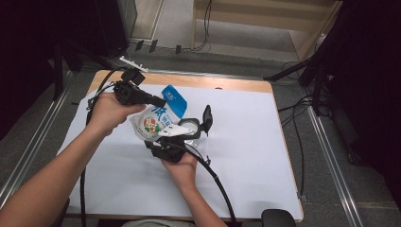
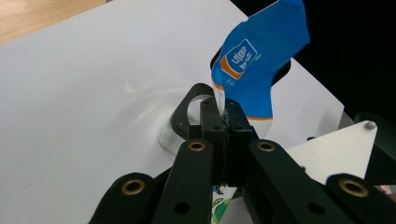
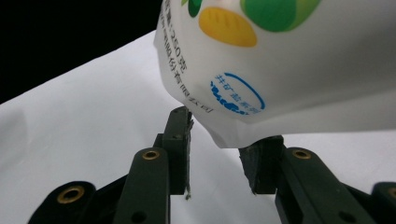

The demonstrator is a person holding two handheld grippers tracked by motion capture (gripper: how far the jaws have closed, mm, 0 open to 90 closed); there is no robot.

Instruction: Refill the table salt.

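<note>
A soft pouch [image 1: 158, 117], blue at the top and white with a colourful print below, hangs tilted above the table. My left gripper [image 1: 161, 101] comes in from the left and is shut on the pouch's upper edge [image 2: 223, 100], just under the blue top [image 2: 254, 56]. My right gripper [image 1: 164, 140] sits below the pouch. In the right gripper view its jaws [image 3: 222, 140] stand open, with the pouch's white bottom corner [image 3: 224, 126] dipping between them. Whether the pads press on it I cannot tell.
A clear round container [image 1: 193, 126] with a raised black flip lid [image 1: 206, 118] stands on the white sheet [image 1: 246, 142] just right of the pouch; it also appears behind the left jaws [image 2: 180, 119]. Black cables [image 1: 220, 184] trail toward the near edge. A wooden strip [image 1: 213, 81] borders the far side.
</note>
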